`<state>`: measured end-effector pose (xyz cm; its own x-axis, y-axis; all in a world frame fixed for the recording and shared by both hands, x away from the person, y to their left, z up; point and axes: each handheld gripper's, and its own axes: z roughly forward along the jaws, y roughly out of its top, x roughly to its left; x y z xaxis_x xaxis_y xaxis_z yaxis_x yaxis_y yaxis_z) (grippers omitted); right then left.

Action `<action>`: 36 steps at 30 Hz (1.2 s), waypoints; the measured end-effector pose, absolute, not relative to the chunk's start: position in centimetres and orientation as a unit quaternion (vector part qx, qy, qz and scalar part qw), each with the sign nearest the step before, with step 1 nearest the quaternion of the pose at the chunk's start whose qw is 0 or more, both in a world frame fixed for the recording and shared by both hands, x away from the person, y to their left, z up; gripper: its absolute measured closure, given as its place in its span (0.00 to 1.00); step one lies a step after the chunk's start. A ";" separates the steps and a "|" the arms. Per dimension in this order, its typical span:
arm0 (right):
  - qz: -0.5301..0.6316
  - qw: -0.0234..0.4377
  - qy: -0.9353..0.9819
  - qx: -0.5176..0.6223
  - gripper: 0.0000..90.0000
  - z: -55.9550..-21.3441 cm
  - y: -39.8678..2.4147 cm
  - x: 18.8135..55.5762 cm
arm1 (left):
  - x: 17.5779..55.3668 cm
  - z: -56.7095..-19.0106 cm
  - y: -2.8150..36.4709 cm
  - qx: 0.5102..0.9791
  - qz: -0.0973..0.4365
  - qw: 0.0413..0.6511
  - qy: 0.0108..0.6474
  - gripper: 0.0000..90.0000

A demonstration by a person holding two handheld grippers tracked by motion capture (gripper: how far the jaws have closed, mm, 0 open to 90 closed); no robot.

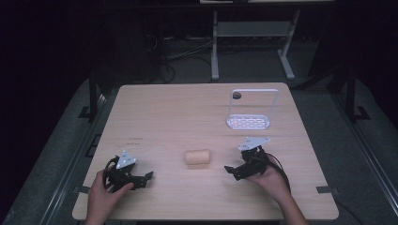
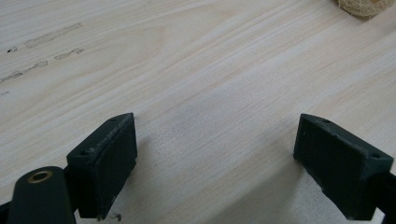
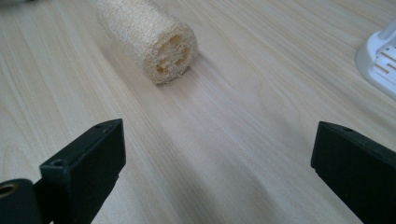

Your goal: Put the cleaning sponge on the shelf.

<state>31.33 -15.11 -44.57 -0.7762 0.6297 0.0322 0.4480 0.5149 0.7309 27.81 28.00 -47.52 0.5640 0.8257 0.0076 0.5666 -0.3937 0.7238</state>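
A short loofah roll (image 1: 197, 157) lies on its side on the wooden table (image 1: 169, 108), between the two grippers and touching neither. The left gripper (image 1: 146, 179) rests low near the front left edge with its jaws spread wide and nothing between them; in its own view only a corner of the loofah shows at the top right. The right gripper (image 1: 233, 171) is nearer to the roll, also with jaws wide apart and empty, and it points at the open, porous end of the loofah (image 3: 149, 39). Behind, well apart from the roll, stands a white rack with a wire handle (image 1: 249, 111); probably it is a soap holder, but the high view is too small to be sure. The risk from here is in the grasp. The loofah is round and light, so a jaw that touches one side first could push it away or make it roll across the table. If the jaws close on the very end, the soft fibre may squash and slip out. A low approach could also scrape the jaw tips on the wood.
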 end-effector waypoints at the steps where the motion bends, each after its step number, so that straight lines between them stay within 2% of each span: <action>1: 0.382 0.118 0.862 0.313 0.03 -44.5 -15.0 31.4 | 27.8 -47.5 28.0 0.814 0.187 0.347 0.428 0.14; 36: 0.399 0.104 0.871 0.267 0.03 -42.6 -12.0 34.6 | 27.8 -47.5 28.0 0.814 0.188 0.346 0.427 0.14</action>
